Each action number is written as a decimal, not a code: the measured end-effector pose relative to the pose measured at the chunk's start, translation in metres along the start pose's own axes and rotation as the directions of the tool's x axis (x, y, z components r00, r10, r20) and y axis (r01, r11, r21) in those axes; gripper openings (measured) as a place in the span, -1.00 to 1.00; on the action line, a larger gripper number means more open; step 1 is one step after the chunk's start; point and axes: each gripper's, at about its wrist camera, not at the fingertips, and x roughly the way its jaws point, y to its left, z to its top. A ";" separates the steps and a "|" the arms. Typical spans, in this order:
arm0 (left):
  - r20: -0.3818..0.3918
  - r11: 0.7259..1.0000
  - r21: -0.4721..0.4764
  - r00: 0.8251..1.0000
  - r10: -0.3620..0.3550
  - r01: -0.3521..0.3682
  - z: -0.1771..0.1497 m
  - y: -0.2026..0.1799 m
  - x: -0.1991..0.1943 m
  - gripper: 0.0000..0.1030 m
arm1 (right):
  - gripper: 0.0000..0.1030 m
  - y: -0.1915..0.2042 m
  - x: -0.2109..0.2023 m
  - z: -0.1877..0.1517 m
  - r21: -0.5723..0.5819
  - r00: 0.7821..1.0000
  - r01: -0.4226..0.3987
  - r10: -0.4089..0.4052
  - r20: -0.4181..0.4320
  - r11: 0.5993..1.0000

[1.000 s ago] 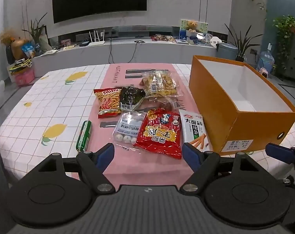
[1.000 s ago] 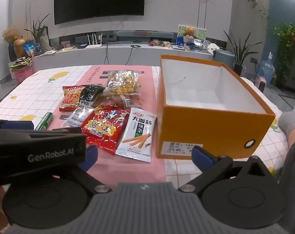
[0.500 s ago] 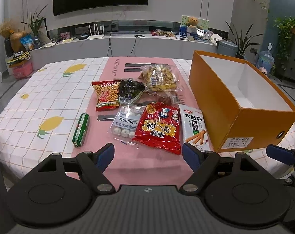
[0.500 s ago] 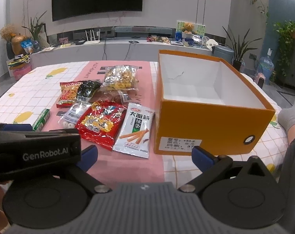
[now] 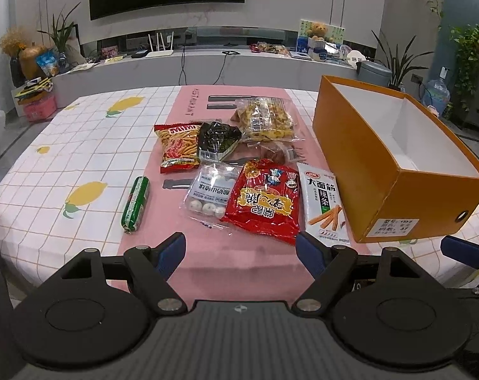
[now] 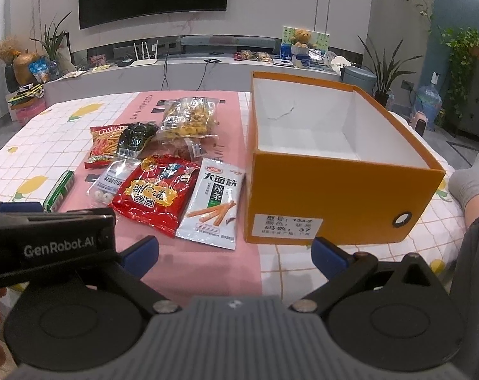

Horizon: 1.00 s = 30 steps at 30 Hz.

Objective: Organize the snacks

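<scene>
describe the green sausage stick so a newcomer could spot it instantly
Start at the orange box, then cross the snack pile on the pink runner to its far left edge. The green sausage stick lies there alone, straddling the runner's edge. It is the only slim green tube; every neighbour is a flat packet.

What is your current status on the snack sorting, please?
Left gripper and right gripper open, empty. Snack packets on pink runner, orange cardboard box empty. Nothing in the way.

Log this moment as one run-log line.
stage: pre-grasp | left gripper: open, empty | right gripper: open, empty | snacks: all on pink runner | orange box: empty | nearest: white spicy-strip packet
</scene>
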 end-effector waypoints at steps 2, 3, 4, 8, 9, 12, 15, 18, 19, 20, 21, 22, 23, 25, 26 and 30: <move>-0.001 1.000 0.001 1.000 -0.001 0.001 0.000 0.000 0.000 0.80 | 0.94 0.000 0.000 0.000 0.000 1.000 0.000 0.000 -0.001 1.000; -0.002 1.000 0.002 1.000 -0.001 0.001 -0.001 0.000 0.000 0.80 | 0.94 0.000 0.000 0.000 -0.001 1.000 -0.001 0.001 -0.001 1.000; -0.002 1.000 0.004 1.000 0.000 0.000 -0.001 0.000 0.000 0.80 | 0.94 0.001 0.000 0.000 -0.002 1.000 -0.001 0.001 -0.001 1.000; -0.004 1.000 0.006 1.000 0.002 -0.002 -0.001 0.001 0.000 0.80 | 0.94 0.001 0.000 0.000 -0.008 1.000 0.000 0.000 -0.003 1.000; -0.005 1.000 0.004 1.000 0.000 0.000 -0.001 0.001 0.000 0.80 | 0.94 0.001 0.000 0.000 -0.008 1.000 0.000 0.000 -0.003 1.000; -0.009 1.000 0.002 1.000 0.000 0.000 -0.001 0.001 0.001 0.80 | 0.94 0.001 0.001 0.000 -0.009 1.000 -0.001 0.001 -0.004 1.000; -0.014 1.000 0.004 1.000 0.003 -0.003 -0.001 0.001 0.001 0.80 | 0.94 0.002 0.001 -0.001 -0.011 1.000 0.000 0.000 -0.005 1.000; -0.021 1.000 0.001 1.000 0.001 -0.001 -0.001 0.002 0.002 0.80 | 0.94 0.002 0.002 -0.001 -0.012 1.000 -0.001 0.000 -0.007 1.000; -0.024 1.000 -0.002 1.000 -0.001 0.001 -0.001 0.003 0.002 0.80 | 0.94 0.002 0.002 -0.001 -0.013 1.000 -0.001 0.001 -0.007 1.000; -0.026 1.000 -0.003 1.000 -0.002 0.002 -0.001 0.003 0.002 0.80 | 0.94 0.002 0.002 -0.001 -0.014 1.000 0.000 0.000 -0.007 1.000; -0.028 1.000 -0.004 1.000 -0.003 0.003 -0.001 0.003 0.002 0.80 | 0.94 0.002 0.002 -0.001 -0.015 1.000 0.000 0.000 -0.006 1.000; -0.029 1.000 -0.004 1.000 -0.003 0.003 -0.001 0.003 0.001 0.80 | 0.94 0.003 0.002 -0.001 -0.017 1.000 -0.001 0.001 -0.006 1.000; -0.028 1.000 -0.004 1.000 -0.002 0.002 -0.001 0.004 0.001 0.80 | 0.94 0.003 0.001 -0.001 -0.017 1.000 -0.002 0.002 -0.006 1.000; -0.027 1.000 -0.003 1.000 0.000 0.000 -0.001 0.004 0.001 0.80 | 0.94 0.003 0.002 -0.001 -0.014 1.000 -0.003 0.003 -0.006 1.000; -0.029 1.000 -0.004 1.000 -0.001 0.001 -0.001 0.004 0.001 0.80 | 0.94 0.003 0.002 0.000 -0.015 1.000 -0.003 0.003 -0.006 1.000; -0.036 1.000 -0.006 0.999 -0.003 0.003 0.000 0.004 0.002 0.80 | 0.94 0.003 0.002 -0.001 -0.018 1.000 -0.004 0.004 -0.007 1.000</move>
